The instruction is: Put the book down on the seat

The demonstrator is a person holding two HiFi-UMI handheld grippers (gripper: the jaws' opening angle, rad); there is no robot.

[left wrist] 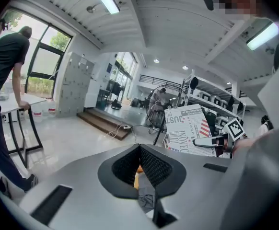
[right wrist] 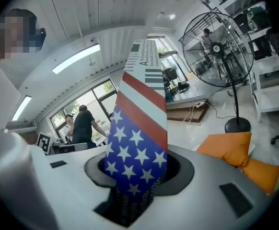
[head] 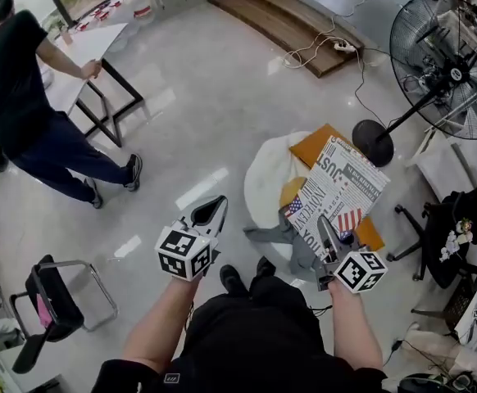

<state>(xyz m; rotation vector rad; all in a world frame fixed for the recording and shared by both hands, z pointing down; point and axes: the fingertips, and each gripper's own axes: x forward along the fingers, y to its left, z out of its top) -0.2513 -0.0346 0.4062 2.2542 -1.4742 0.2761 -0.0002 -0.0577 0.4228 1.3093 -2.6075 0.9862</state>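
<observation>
The book (head: 337, 191) has a newsprint cover with a stars-and-stripes patch. My right gripper (head: 327, 223) is shut on its near edge and holds it tilted above the seat (head: 263, 170), a white round pouf with an orange cushion (head: 314, 147) on it. In the right gripper view the book (right wrist: 139, 128) rises upright from between the jaws (right wrist: 139, 171). My left gripper (head: 214, 207) hangs left of the seat over the floor, jaws shut and empty. From the left gripper (left wrist: 142, 162) view, the book (left wrist: 187, 128) shows at the right, apart from it.
A grey cloth (head: 275, 234) drapes the seat's near side. A standing fan (head: 452, 72) and a dark office chair (head: 452, 228) are to the right. A person (head: 25, 97) leans on a white table (head: 83, 51) at the far left. A black chair (head: 54, 301) is near left.
</observation>
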